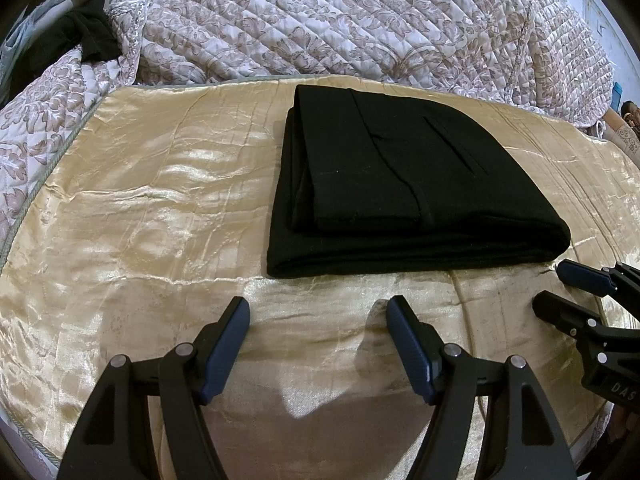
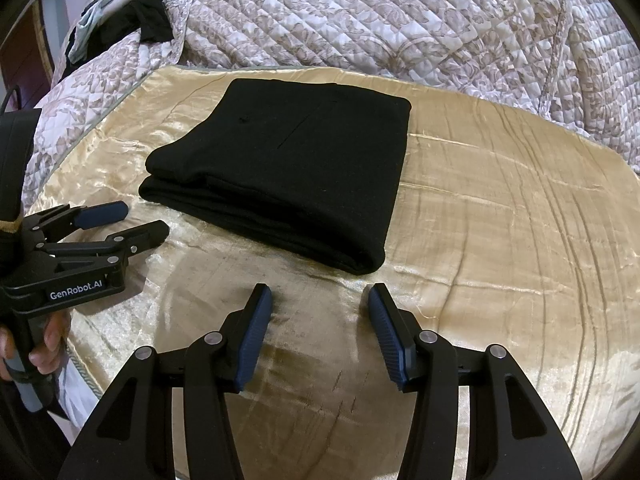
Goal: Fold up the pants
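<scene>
The black pants (image 1: 400,184) lay folded in a neat stack on the gold satin cover (image 1: 140,208) of the bed. Both the left gripper (image 1: 318,312) and right gripper (image 2: 320,300) hovered just short of the pants, jaws apart, holding nothing.

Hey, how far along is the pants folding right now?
Done: the black pants lie folded into a compact, layered rectangle on the gold satin cover. In hand: nothing; the left gripper and right gripper both stand open and empty just short of the near edge. Left: seemingly nothing, perhaps squaring the slightly offset layers.
</scene>
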{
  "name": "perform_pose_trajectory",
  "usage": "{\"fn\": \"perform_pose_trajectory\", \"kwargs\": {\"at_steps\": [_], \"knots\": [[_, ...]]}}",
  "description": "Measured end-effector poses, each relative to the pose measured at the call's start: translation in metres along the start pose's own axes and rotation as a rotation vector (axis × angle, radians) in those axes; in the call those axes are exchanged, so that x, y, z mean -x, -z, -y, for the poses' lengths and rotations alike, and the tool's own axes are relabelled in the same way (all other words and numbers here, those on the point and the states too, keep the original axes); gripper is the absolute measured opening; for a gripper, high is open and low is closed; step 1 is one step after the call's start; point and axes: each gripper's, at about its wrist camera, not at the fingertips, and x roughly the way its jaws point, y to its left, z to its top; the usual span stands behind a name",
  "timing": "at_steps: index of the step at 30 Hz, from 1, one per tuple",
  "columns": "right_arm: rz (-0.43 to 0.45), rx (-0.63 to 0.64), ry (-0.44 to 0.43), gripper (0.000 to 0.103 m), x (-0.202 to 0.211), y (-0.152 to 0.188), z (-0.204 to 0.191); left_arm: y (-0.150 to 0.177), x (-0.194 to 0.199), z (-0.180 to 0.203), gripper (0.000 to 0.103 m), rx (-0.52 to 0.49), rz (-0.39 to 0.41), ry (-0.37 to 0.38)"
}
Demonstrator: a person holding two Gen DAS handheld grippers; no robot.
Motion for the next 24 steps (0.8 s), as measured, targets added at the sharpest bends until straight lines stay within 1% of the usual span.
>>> {"fn": "perform_pose_trajectory", "kwargs": {"at_steps": [12, 24], "knots": [[0.002, 0.003, 0.003, 0.052, -0.0006, -0.0003, -0.0012, -0.0001, 0.0002, -0.0001, 0.074, 0.000, 0.000, 0.000], [0.009, 0.013, 0.007, 0.056, -0.0016, -0.0013, -0.0004, 0.0005, -0.0003, 0.0006, 0.074, -0.007, 0.005, -0.001]]}}
